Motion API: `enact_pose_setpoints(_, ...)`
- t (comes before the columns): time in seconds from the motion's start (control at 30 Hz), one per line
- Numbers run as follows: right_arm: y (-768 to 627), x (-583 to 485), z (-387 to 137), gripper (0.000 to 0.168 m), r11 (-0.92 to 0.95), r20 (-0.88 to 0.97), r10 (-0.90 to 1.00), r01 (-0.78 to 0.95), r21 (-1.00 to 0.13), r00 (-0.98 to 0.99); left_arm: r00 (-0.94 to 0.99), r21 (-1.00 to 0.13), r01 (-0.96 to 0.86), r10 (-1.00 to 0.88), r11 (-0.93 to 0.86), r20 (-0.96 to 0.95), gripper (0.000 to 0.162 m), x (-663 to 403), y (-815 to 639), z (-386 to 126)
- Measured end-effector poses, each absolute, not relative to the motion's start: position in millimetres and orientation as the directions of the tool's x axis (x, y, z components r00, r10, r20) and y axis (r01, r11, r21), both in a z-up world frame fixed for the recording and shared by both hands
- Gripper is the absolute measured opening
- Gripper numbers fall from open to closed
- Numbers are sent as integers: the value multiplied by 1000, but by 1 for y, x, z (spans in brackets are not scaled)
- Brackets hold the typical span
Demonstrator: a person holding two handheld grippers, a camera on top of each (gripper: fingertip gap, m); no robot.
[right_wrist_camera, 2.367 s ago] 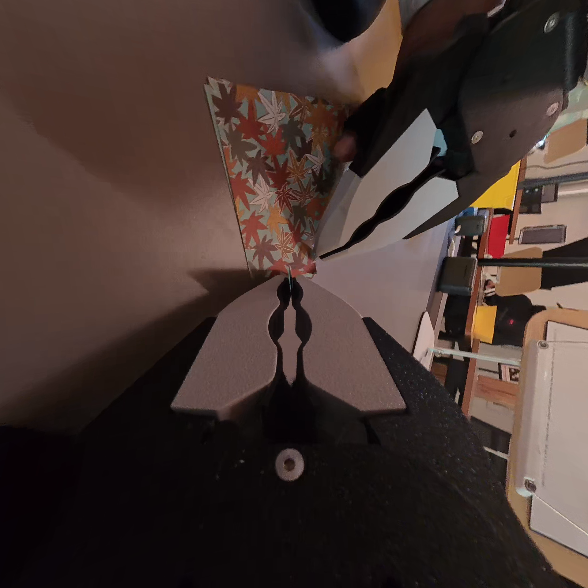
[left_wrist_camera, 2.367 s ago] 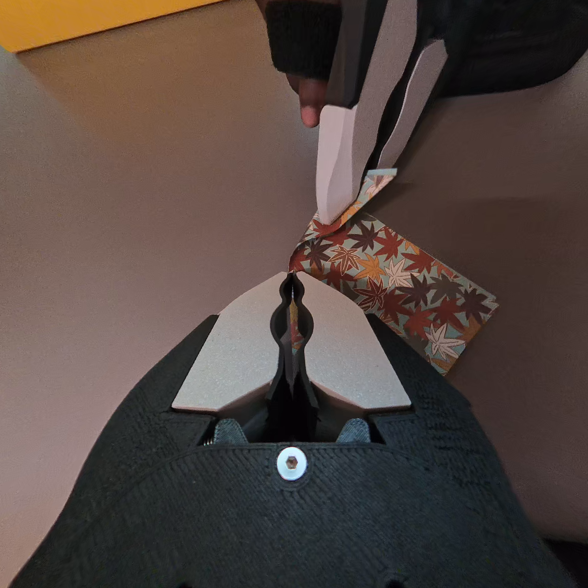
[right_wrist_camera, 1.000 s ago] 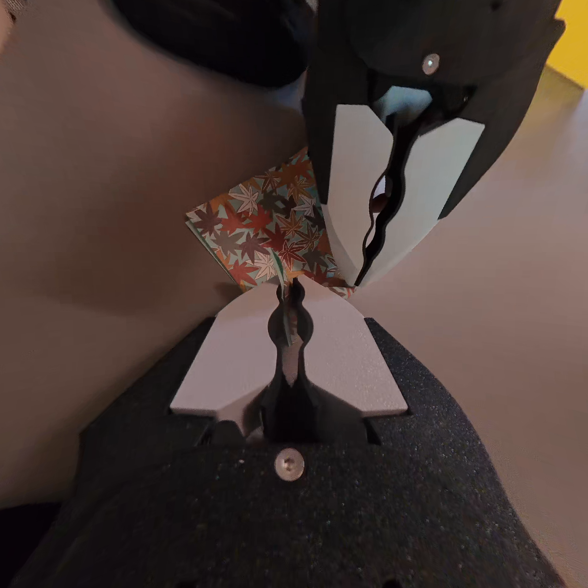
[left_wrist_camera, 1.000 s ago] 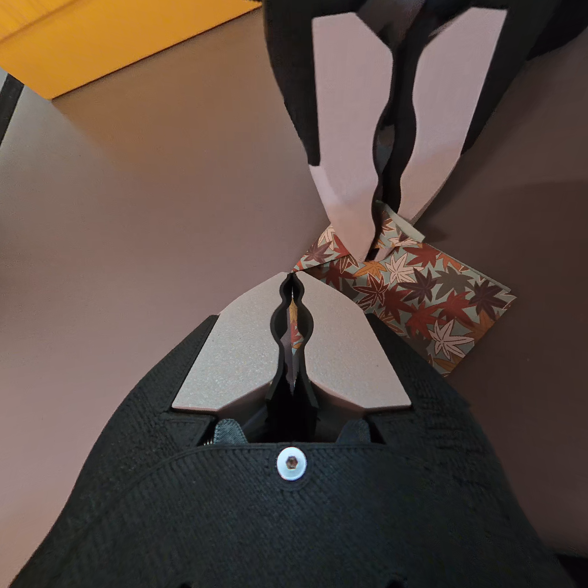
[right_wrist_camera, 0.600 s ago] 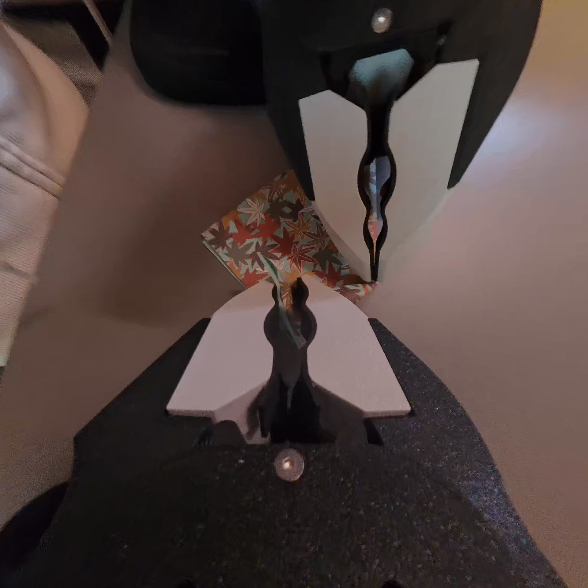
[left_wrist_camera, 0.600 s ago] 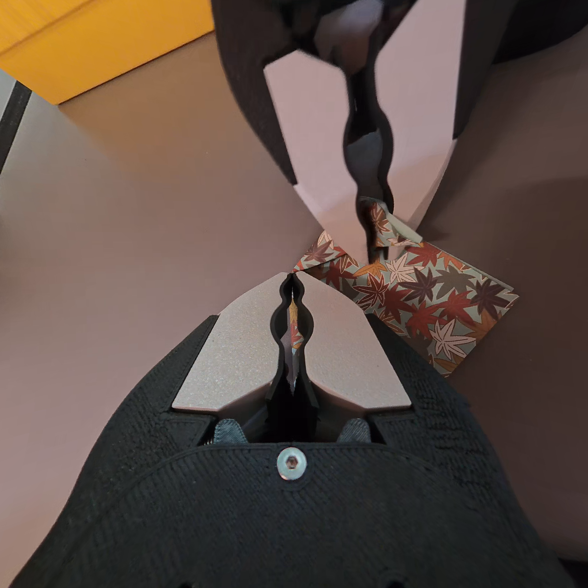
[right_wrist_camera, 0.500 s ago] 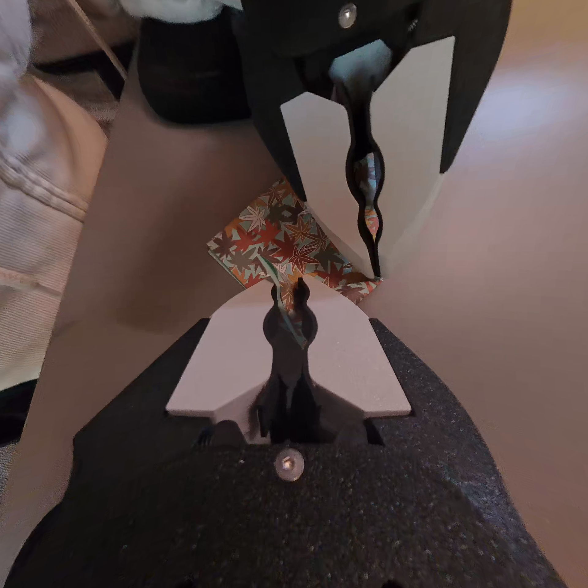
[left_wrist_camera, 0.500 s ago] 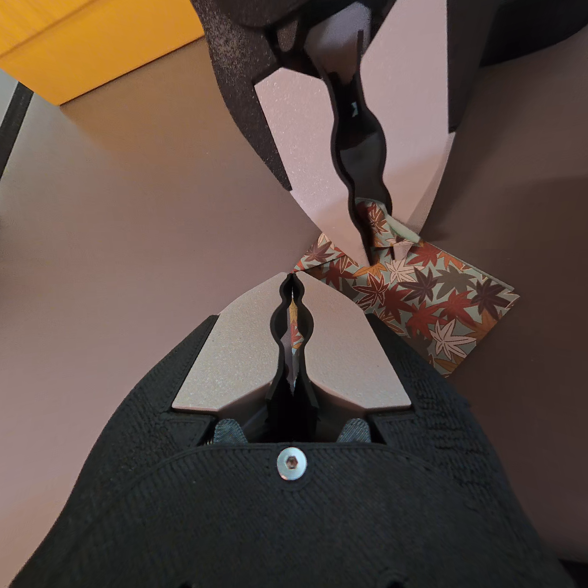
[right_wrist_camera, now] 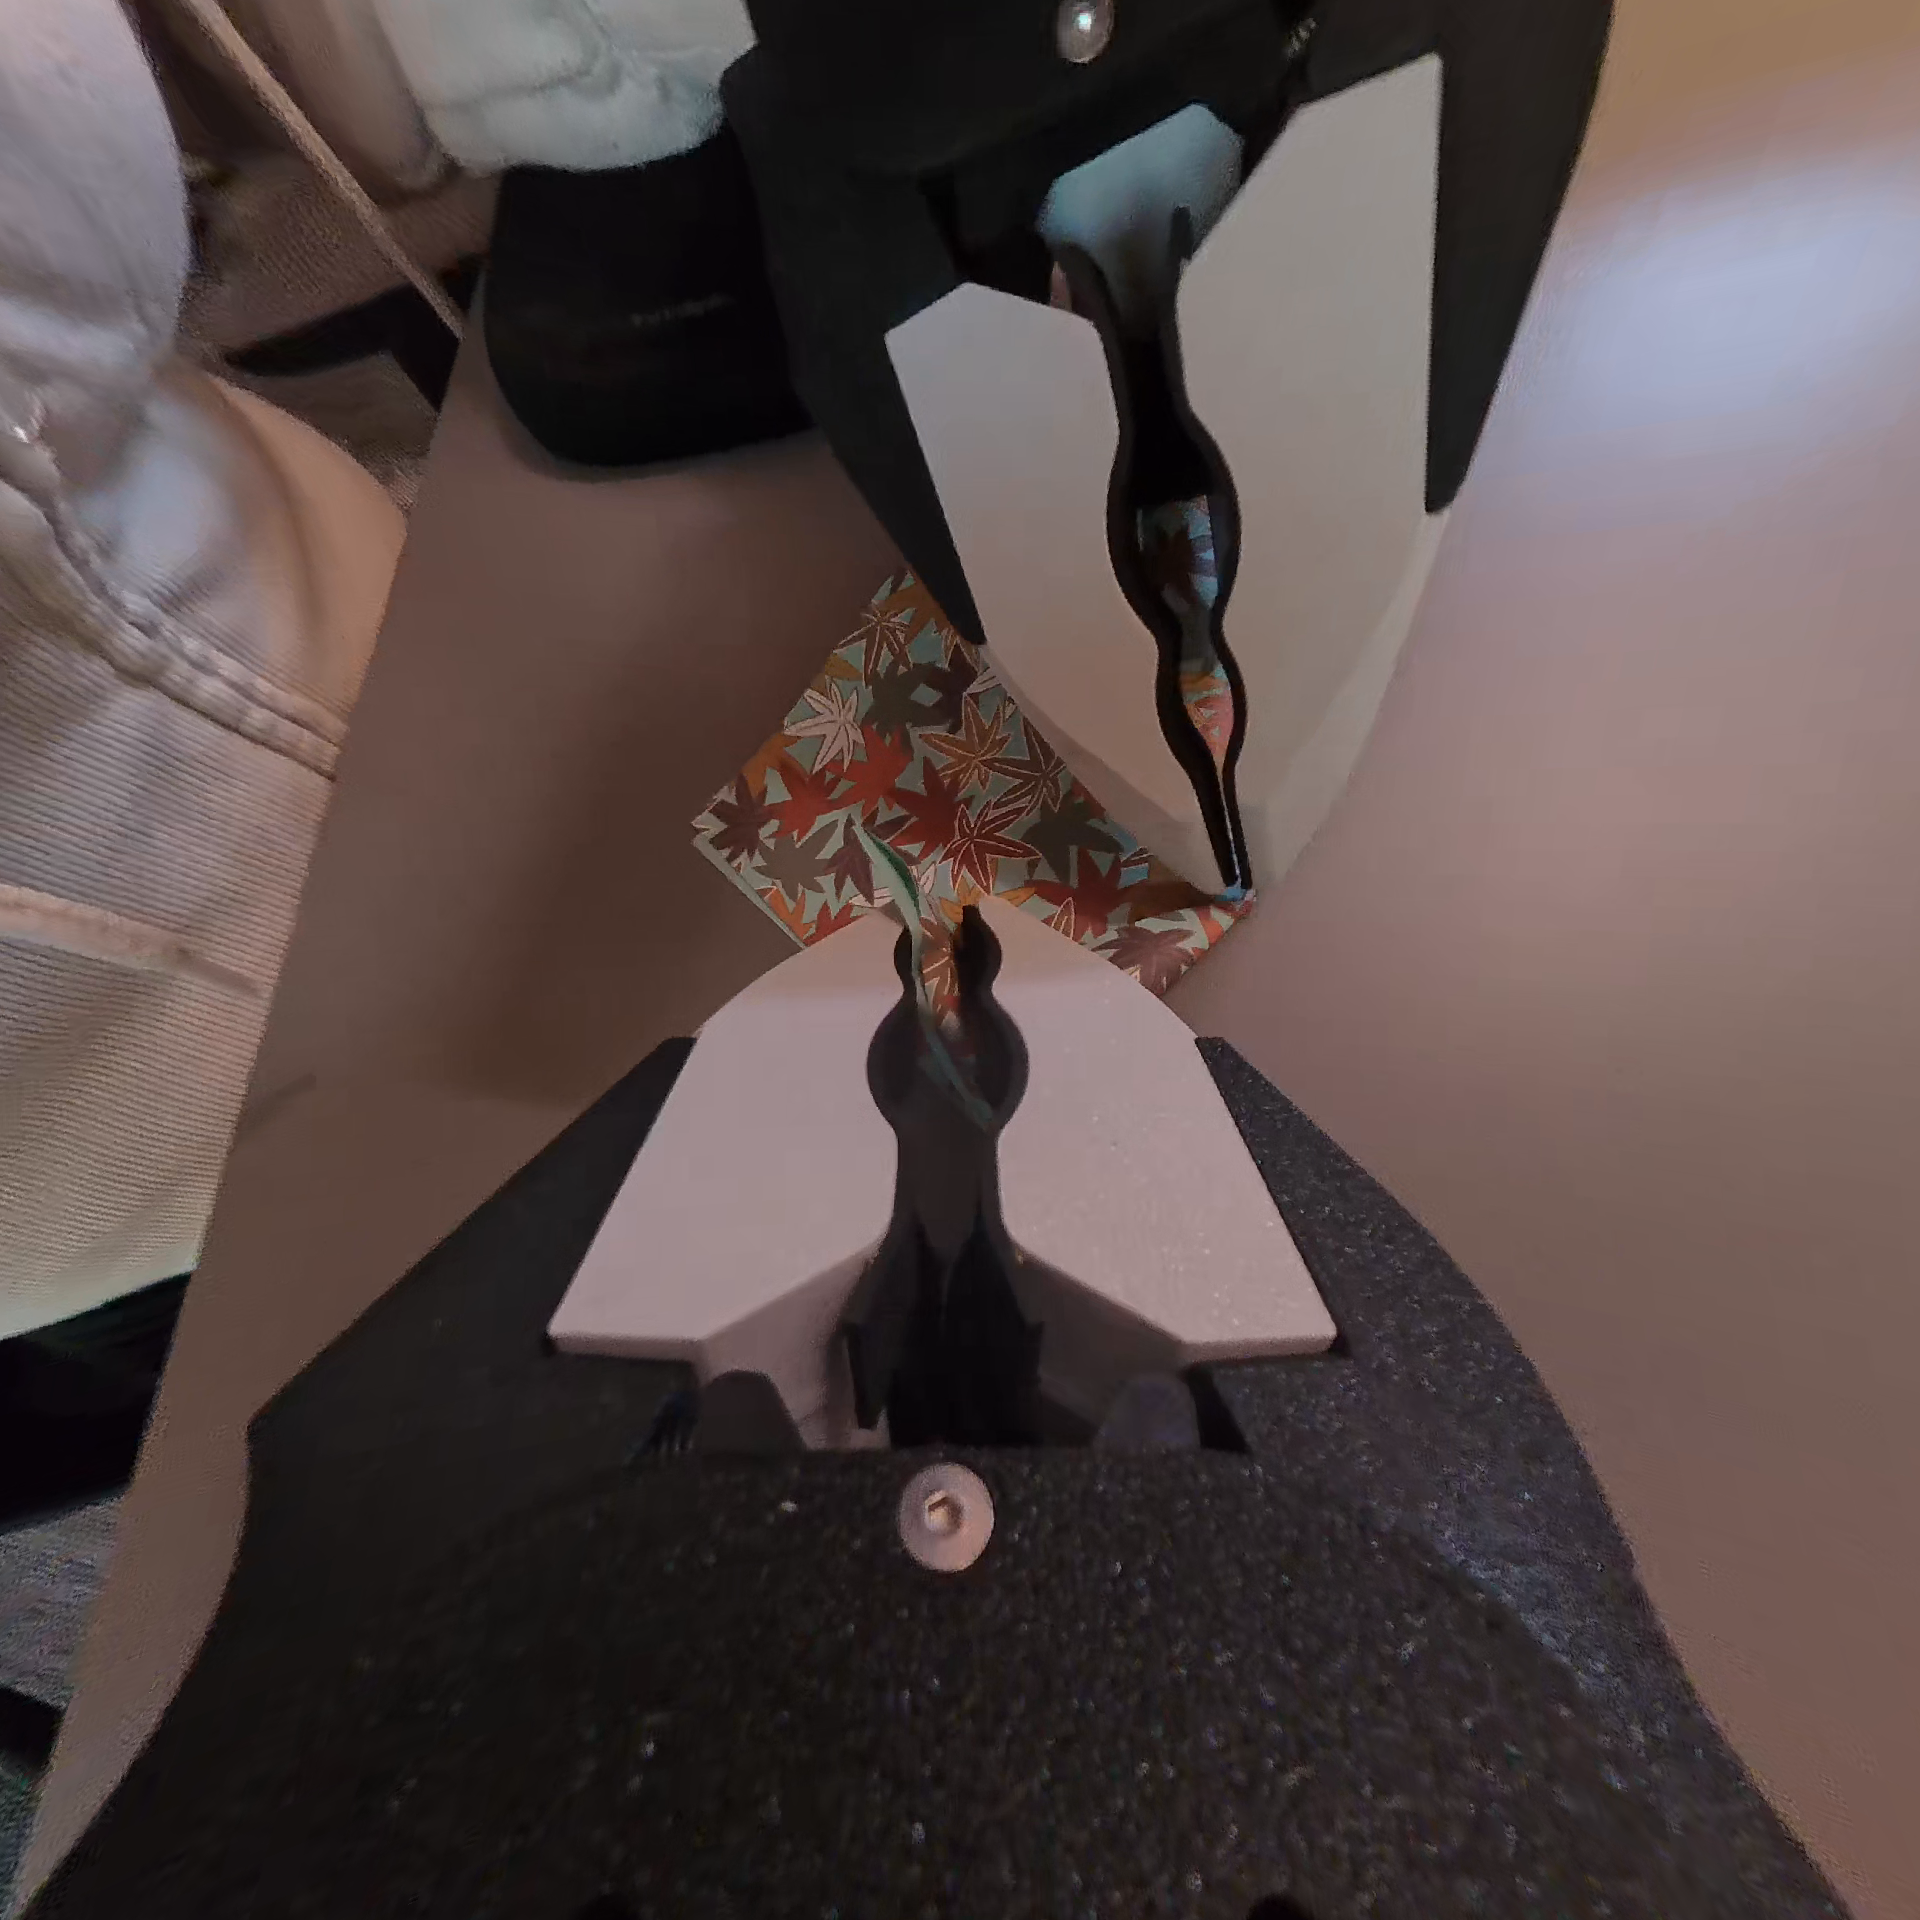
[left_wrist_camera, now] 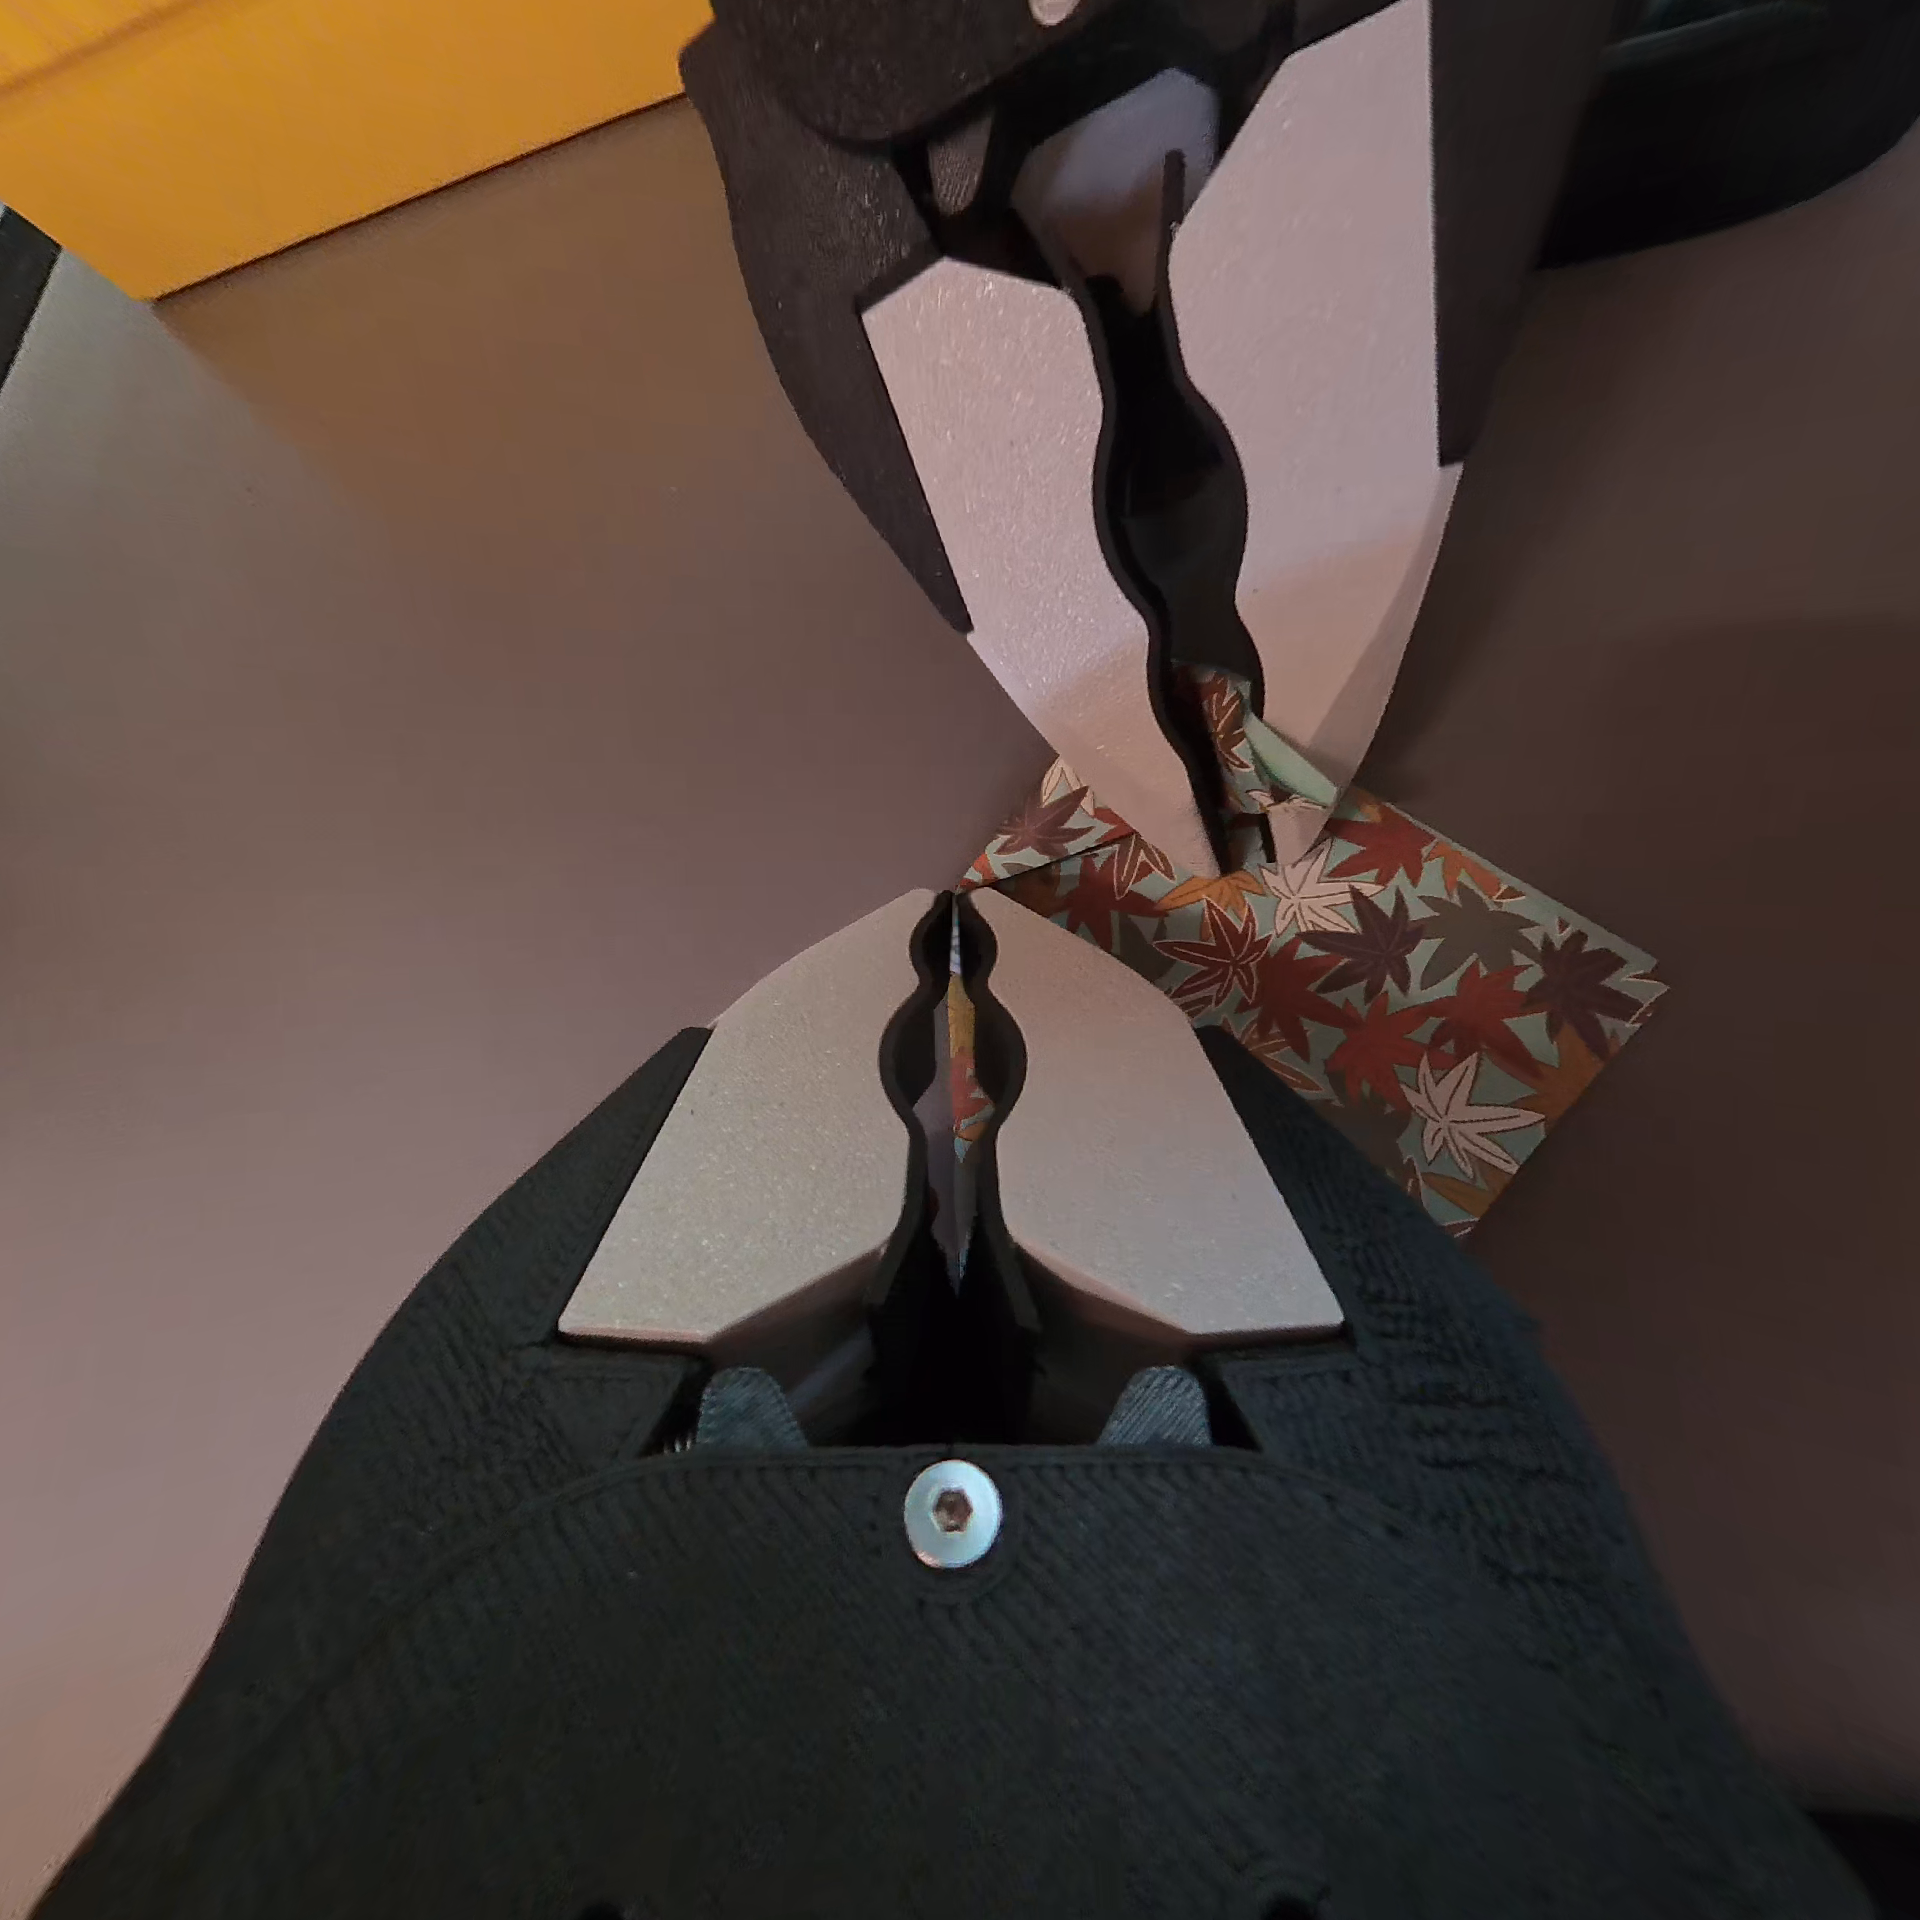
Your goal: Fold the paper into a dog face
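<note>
Left tool (left_wrist_camera: 954, 904) was pressed together on one corner of the leaf-patterned paper (left_wrist_camera: 1382, 997), a strip of which showed in the wavy slot between its fingers. Right tool (right_wrist_camera: 940, 925), facing it tip to tip, was pinching a raised flap of the same paper, whose pale green underside curled up between its fingers (right_wrist_camera: 1122, 1164). The paper, folded, lay on the brown tabletop (left_wrist_camera: 468, 675) just ahead and to the right of the left tool, between the two tools. A yellow surface (left_wrist_camera: 312, 114) lay beyond the left tool; a light fabric garment (right_wrist_camera: 125, 623) lay left of the right tool.
</note>
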State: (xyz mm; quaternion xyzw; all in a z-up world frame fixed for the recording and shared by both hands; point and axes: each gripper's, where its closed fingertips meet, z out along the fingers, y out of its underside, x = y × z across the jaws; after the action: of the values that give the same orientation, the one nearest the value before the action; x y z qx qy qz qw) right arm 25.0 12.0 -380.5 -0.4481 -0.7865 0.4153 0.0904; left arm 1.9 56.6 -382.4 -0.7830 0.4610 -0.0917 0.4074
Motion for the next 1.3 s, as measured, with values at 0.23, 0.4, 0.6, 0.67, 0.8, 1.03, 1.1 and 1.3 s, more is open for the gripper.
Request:
enact_pose_setpoints(0.23, 12, 24, -379, 6, 63, -471, 743, 750, -659, -476, 552, -718, -658, -794, -227, -255, 1, 2, 56, -382)
enact_pose_setpoints(0.4, 12, 24, -379, 6, 102, -432, 745, 728, -678, -507, 558, -719, -657, -788, -227, -260, 2, 2, 57, -382)
enact_pose_setpoints(0.6, 12, 25, -380, 5, 181, -343, 759, 687, -704, -553, 565, -740, -627, -797, -245, -215, 8, 2, 57, -379)
enact_pose_setpoints(0.67, 12, 25, -380, 5, 192, -331, 761, 682, -706, -557, 513, -747, -640, -824, -181, -240, 9, 6, 53, -376)
enact_pose_setpoints(0.8, 12, 25, -380, 5, 236, -295, 760, 668, -706, -580, 397, -709, -704, -854, -47, -337, 10, 12, 51, -380)
enact_pose_setpoints(1.03, 7, 31, -374, 38, 454, -30, 740, 531, -715, -672, 384, -706, -706, -867, -56, -316, 0, 13, 50, -382)
enact_pose_setpoints(1.1, 10, 33, -358, 52, 427, 38, 780, 488, -761, -624, 400, -703, -708, -857, -63, -326, 1, 12, 52, -382)
enact_pose_setpoints(1.3, 76, 58, -348, 56, 37, -71, 987, 631, -775, -145, 439, -704, -703, -840, -100, -319, 0, 11, 53, -382)
